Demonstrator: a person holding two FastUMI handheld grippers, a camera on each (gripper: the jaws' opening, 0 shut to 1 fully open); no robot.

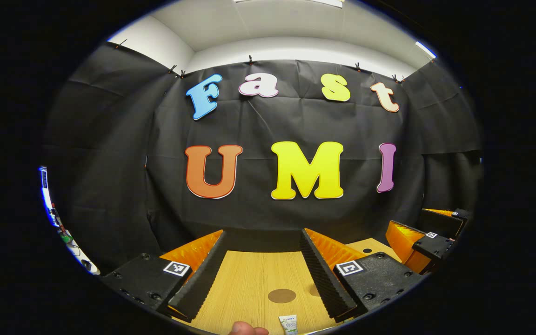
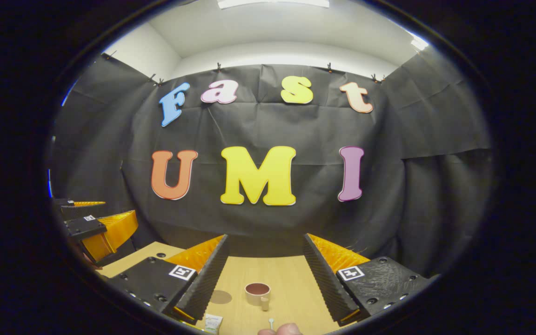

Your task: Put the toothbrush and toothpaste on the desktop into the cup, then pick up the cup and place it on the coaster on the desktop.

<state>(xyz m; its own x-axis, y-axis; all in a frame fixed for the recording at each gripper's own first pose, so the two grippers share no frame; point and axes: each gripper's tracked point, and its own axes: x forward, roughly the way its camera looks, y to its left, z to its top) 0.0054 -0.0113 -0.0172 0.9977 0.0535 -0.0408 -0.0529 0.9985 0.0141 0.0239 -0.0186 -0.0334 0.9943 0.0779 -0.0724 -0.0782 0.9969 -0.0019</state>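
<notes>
A: Claw status?

B: Left claw (image 1: 263, 272) and right claw (image 2: 263, 272) are both spread, nothing between the fingers, held above the bench (image 2: 286, 279).

A: Items?

B: The cup (image 2: 257, 293) stands upright ahead of the right claw, with the coaster (image 2: 221, 296) just to its left. The toothpaste (image 2: 213, 322) lies at the near edge; the toothbrush (image 2: 271, 322) shows 1 end only. In the left gripper view, the toothpaste (image 1: 288, 323) lies near the coaster (image 1: 282, 295).

A: Handling?

B: Judged: tube soft, light, take mid-body. Brush stiff, thin, pinch the handle. Cup rigid, possibly breakable; grip the wall near the rim.
</notes>
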